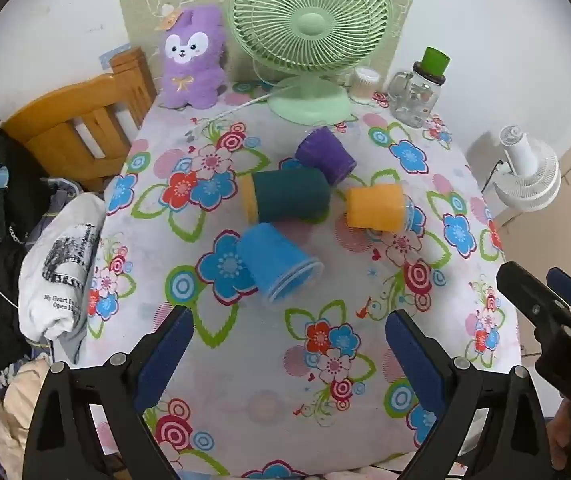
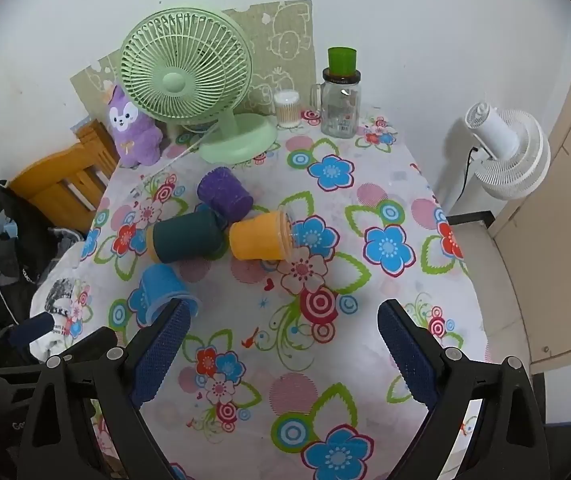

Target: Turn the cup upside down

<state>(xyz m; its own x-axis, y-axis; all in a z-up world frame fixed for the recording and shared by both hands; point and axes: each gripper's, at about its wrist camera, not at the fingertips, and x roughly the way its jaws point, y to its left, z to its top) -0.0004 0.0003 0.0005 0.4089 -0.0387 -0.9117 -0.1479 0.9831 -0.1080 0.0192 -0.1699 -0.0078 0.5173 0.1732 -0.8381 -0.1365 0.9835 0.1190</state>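
Four cups lie on their sides in a cluster mid-bench: a blue cup nearest, a dark green cup, an orange cup and a purple cup. The bench wears a flowered cloth, with a green fan and a purple plush toy against the white wall. The left hand-held gripper and right hand-held gripper both hang above the near cloth, jaws wide, holding nothing.

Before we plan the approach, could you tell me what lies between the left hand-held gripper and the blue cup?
Only bare flowered tablecloth lies between the open left hand-held gripper and the blue cup, as the left wrist view shows.
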